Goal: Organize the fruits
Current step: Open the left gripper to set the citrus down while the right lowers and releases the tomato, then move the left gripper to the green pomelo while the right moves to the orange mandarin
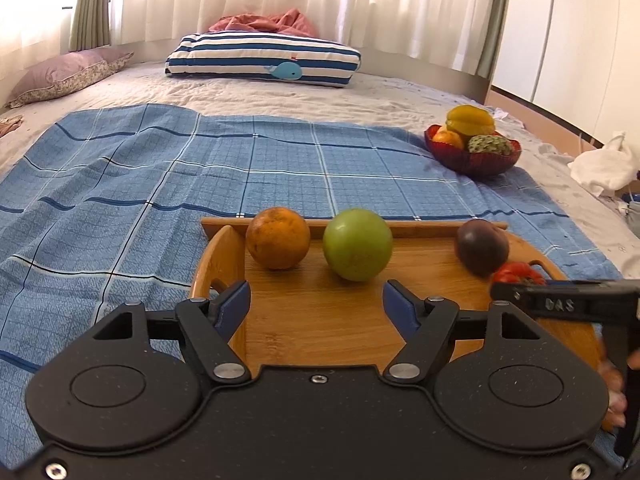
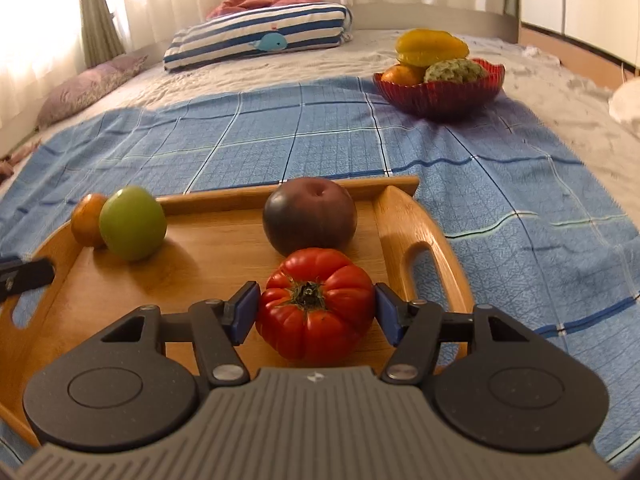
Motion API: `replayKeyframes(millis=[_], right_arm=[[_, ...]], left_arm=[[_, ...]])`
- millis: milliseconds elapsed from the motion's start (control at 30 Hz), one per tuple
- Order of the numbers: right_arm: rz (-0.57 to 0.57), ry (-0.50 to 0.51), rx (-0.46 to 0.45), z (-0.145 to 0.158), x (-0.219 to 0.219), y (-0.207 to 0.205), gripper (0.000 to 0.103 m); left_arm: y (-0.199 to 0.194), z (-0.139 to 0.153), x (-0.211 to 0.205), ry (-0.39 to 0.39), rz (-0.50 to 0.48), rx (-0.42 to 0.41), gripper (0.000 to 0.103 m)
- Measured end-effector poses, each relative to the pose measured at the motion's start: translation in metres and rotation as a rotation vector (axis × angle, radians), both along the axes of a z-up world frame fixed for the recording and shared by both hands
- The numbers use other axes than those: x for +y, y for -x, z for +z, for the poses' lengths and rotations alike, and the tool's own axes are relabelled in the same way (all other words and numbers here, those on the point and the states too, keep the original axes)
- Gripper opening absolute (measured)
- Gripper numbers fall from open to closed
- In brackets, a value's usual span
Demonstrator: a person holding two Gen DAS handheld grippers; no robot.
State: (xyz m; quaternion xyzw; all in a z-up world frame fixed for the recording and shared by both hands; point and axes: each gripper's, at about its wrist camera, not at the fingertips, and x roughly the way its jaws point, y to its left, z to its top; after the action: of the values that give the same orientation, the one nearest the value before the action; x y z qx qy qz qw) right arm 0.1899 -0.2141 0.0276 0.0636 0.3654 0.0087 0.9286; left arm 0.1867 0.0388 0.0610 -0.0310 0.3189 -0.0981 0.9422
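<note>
A wooden tray (image 1: pixel 320 320) (image 2: pixel 200 264) lies on a blue checked cloth on the bed. On it sit an orange (image 1: pixel 277 238) (image 2: pixel 86 219), a green apple (image 1: pixel 357 244) (image 2: pixel 132 228), a dark purple fruit (image 1: pixel 481 246) (image 2: pixel 309 215) and a red ribbed tomato (image 2: pixel 315 303) (image 1: pixel 516 273). My left gripper (image 1: pixel 316 304) is open and empty over the tray, just short of the apple. My right gripper (image 2: pixel 316 312) has both pads against the tomato's sides. A red glass bowl (image 1: pixel 472 160) (image 2: pixel 438 94) holds a starfruit, an orange and a green bumpy fruit.
A striped whale pillow (image 1: pixel 264 58) (image 2: pixel 256 36) and a purple pillow (image 1: pixel 68 74) lie at the head of the bed by the curtains. White cloth (image 1: pixel 604 164) lies at the right bed edge. Blue cloth (image 1: pixel 120 184) spreads left of the tray.
</note>
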Motion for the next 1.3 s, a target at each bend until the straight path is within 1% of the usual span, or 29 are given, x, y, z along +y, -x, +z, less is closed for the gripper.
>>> replayKeyframes(millis=[167,233,267,300,500,667,900,1100,1200,1300], right_arm=[[-0.001,-0.004,-0.004,-0.002,-0.002,0.000,0.065],[0.000,-0.005,-0.005,-0.002,-0.002,0.000,0.070],[0.002,-0.006,-0.008,-0.001,-0.002,0.000,0.070],[0.002,-0.006,-0.009,-0.001,-0.002,0.001,0.076],[0.026,0.024,-0.050,0.006,0.002,0.016,0.083],[0.046,0.032,-0.091,0.012,0.006,0.036,0.088],[0.071,0.052,-0.180,0.020,0.012,0.072,0.093],[0.070,0.083,-0.248,0.020,0.015,0.100,0.098],[0.070,0.108,-0.284,0.019,0.017,0.115,0.101],[0.071,0.130,-0.317,0.017,0.019,0.128,0.103]], left_arm=[[0.012,0.002,-0.003,0.006,-0.025,-0.013,0.073],[0.017,0.003,-0.005,0.003,-0.032,-0.023,0.073],[0.019,0.004,-0.007,0.001,-0.037,-0.027,0.073],[0.021,0.004,-0.008,-0.002,-0.042,-0.030,0.074],[0.037,0.006,-0.012,0.006,-0.058,-0.050,0.077],[0.052,0.007,-0.014,0.024,-0.074,-0.060,0.079],[0.077,0.008,-0.017,0.028,-0.082,-0.094,0.084],[0.100,0.003,-0.019,0.018,-0.096,-0.120,0.088],[0.110,-0.001,-0.021,0.012,-0.100,-0.141,0.094],[0.119,-0.005,-0.023,0.007,-0.109,-0.152,0.095]])
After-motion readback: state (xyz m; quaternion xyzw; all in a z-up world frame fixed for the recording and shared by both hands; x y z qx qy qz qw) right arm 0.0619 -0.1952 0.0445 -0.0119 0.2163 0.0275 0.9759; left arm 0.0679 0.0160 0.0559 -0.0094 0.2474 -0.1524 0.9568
